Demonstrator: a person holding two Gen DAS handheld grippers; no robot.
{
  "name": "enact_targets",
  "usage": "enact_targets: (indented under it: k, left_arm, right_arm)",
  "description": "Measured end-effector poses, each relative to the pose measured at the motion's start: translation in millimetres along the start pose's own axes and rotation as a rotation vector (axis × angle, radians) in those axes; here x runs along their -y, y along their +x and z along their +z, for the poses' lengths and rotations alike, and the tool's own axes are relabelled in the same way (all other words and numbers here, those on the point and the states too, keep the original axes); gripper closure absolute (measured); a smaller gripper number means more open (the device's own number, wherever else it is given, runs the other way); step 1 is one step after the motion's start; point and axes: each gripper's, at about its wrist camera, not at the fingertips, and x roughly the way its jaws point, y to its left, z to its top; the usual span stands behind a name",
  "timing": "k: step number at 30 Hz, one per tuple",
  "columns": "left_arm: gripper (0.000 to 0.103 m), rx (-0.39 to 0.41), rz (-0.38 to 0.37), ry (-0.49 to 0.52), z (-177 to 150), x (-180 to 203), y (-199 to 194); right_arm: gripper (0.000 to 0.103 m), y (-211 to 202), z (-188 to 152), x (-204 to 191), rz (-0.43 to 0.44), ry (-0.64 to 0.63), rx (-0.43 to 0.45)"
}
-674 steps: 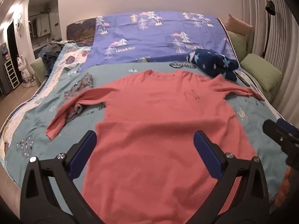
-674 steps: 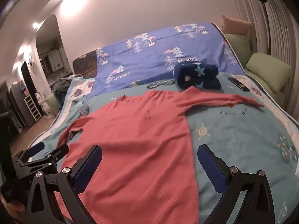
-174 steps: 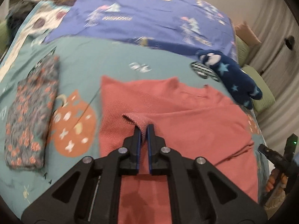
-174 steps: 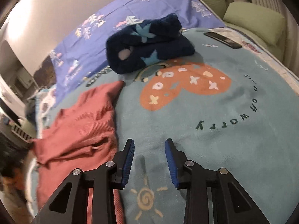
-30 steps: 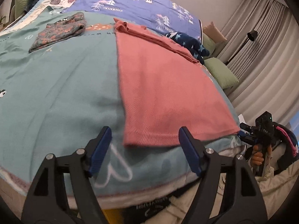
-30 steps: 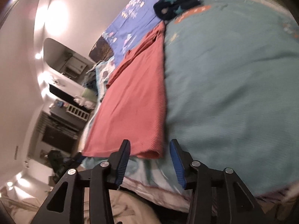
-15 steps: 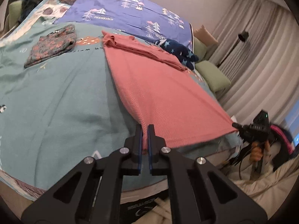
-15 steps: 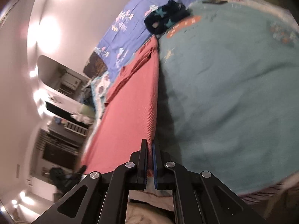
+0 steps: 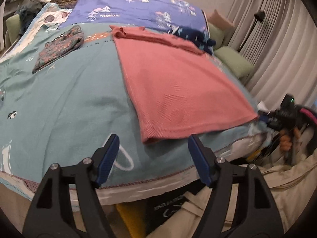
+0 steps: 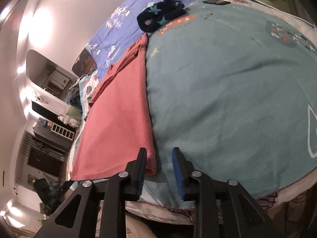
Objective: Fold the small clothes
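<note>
Now both grippers, left gripper (image 9: 152,150) and right gripper (image 10: 158,164), opening, clear of the pink shirt (image 9: 178,87).

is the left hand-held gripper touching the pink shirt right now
Apart. In the left wrist view the left hand-held gripper has its jaws opening, with teal blanket visible between its blue pads and the pink shirt hem.

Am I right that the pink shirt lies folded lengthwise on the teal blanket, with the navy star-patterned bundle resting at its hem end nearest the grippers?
Not quite. The navy star-patterned bundle sits at the far, collar end of the pink shirt, by the purple sheet, as the left wrist view shows. The shirt does lie folded lengthwise on the teal blanket.
</note>
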Motion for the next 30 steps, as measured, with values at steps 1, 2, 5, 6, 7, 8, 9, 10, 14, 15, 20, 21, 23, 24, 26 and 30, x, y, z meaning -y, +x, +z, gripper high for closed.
enact_targets:
  k: [1, 2, 5, 6, 7, 8, 9, 10, 14, 15, 20, 21, 23, 24, 26, 30]
  left_arm:
    - [0.031, -0.012, -0.005, -0.018, 0, -1, 6]
    - [0.031, -0.011, -0.011, -0.029, 0, -2, 9]
    - [0.031, 0.020, -0.012, -0.031, 2, -1, 13]
    - [0.031, 0.023, -0.014, -0.038, 3, -2, 13]
    - [0.031, 0.027, -0.020, -0.047, 4, -3, 14]
    - [0.031, 0.030, -0.027, -0.057, 5, -4, 13]
    - [0.031, 0.034, -0.046, -0.080, 7, -6, 12]
    - [0.031, 0.035, -0.065, -0.094, 8, -7, 12]
    - [0.031, 0.034, -0.121, -0.129, 13, -9, 15]
    - [0.031, 0.024, -0.109, -0.133, 14, -10, 19]
    - [0.094, -0.015, -0.157, -0.141, 18, -13, 32]
    - [0.094, -0.033, -0.160, -0.157, 18, -14, 36]
    - [0.095, -0.028, -0.175, -0.190, 18, -17, 36]
    - [0.095, -0.016, -0.183, -0.211, 19, -18, 31]
    - [0.095, 0.029, -0.195, -0.227, 20, -17, 15]
    - [0.095, 0.115, -0.179, -0.217, 28, -16, -24]
  right_arm:
    - [0.070, 2, -1, -1, 0.008, -0.004, -0.003]
    - [0.068, 5, 0, -2, 0.011, -0.005, -0.009]
    - [0.063, 7, -1, -3, 0.020, -0.012, -0.017]
    - [0.062, 7, -1, -3, 0.025, -0.015, -0.018]
    - [0.061, 6, -1, -3, 0.030, -0.017, -0.019]
    - [0.061, 6, -1, -3, 0.034, -0.019, -0.020]
    - [0.060, 5, -1, -3, 0.039, -0.022, -0.021]
    - [0.060, 6, -1, -5, 0.044, -0.027, -0.023]
    - [0.056, 19, 4, -11, 0.068, -0.054, -0.061]
    - [0.056, 24, 6, -12, 0.077, -0.058, -0.073]
    - [0.055, 38, 10, -13, 0.121, -0.092, -0.111]
    - [0.055, 39, 11, -13, 0.127, -0.103, -0.117]
    - [0.063, 41, 14, -13, 0.142, -0.117, -0.128]
    - [0.086, 43, 16, -14, 0.150, -0.117, -0.134]
    - [0.097, 45, 16, -15, 0.183, -0.097, -0.148]
    - [0.098, 29, 14, -23, 0.259, -0.088, -0.129]
